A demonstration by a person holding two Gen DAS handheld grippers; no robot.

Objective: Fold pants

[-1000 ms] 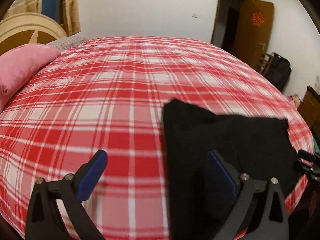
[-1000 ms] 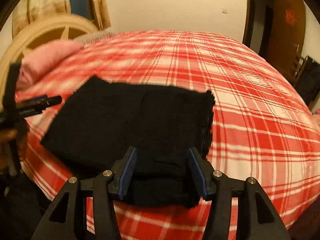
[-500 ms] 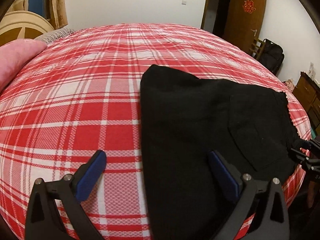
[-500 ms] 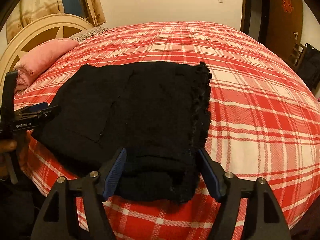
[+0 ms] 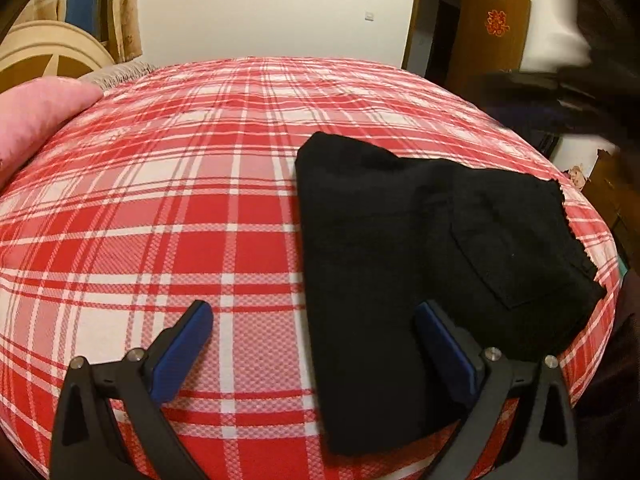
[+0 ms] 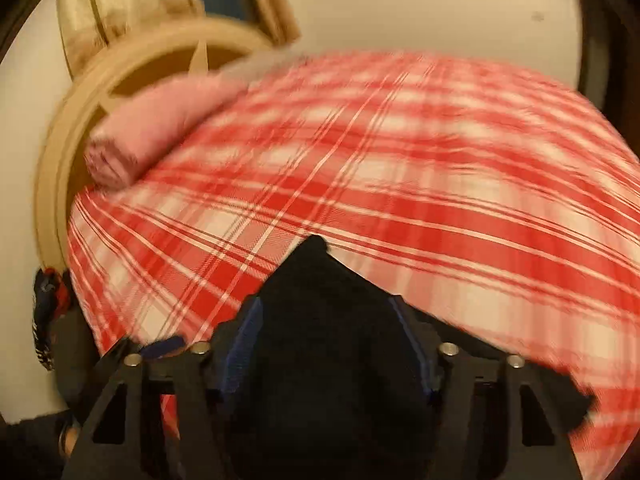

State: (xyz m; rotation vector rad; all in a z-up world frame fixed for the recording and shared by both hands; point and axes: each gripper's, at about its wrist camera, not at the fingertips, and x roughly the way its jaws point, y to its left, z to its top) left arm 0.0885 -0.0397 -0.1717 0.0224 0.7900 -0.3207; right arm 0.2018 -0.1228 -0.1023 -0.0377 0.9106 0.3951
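Black pants (image 5: 432, 236) folded on the red plaid bedspread (image 5: 160, 208), near the bed's front right edge. Left gripper (image 5: 312, 340) wide open, holding nothing, one finger over the pants, one over the bedspread. Right gripper (image 6: 328, 344) part open around dark cloth, maybe the pants; cannot tell if pinched, view too blurry. Could pull the neat fold apart if lifted fast. Could slide off the edge too. Pink pillow (image 5: 36, 120) by a round wooden headboard (image 6: 132, 80). White wall (image 5: 272, 8), brown door (image 5: 496, 36).

Left gripper (image 5: 314, 346): black angular frame, silver screws at the pivots, blue pads on both fingers (image 5: 182, 346). Right gripper (image 6: 326, 354) has the same build, blurred.
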